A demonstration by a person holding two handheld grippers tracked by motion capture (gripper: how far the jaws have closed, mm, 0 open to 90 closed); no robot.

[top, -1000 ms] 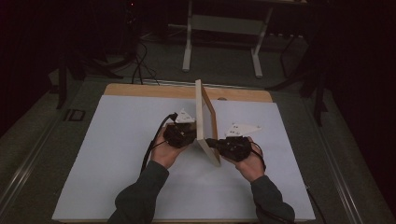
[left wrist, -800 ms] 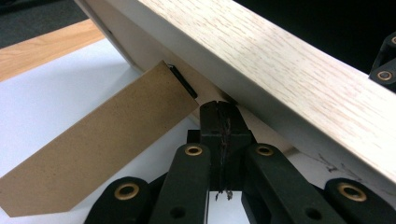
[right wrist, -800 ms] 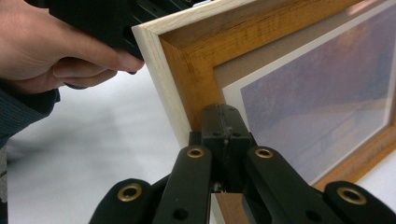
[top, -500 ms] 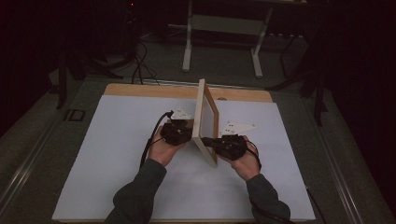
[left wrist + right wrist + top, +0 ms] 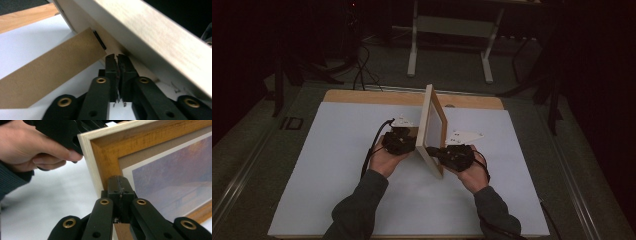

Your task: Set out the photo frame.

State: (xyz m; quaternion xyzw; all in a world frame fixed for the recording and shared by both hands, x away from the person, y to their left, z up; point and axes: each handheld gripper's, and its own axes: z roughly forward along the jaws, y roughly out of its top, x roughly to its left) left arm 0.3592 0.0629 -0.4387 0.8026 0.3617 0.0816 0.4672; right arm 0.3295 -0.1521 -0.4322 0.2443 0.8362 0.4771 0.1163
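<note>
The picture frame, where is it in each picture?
High view: the picture frame stands on edge at the middle of the white mat, between both grippers.
Left gripper view: its pale back and rim cross the top right, with the brown stand flap beside.
Right gripper view: its front is at the right.
Shared landmark: the white mat.

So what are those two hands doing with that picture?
A person is standing a picture frame on its edge on the white table. The shut right gripper presses its front; the left gripper, jaws together but just starting to open, sits at its back beside the brown cardboard stand. Whether the frame balances alone is unclear.
</note>
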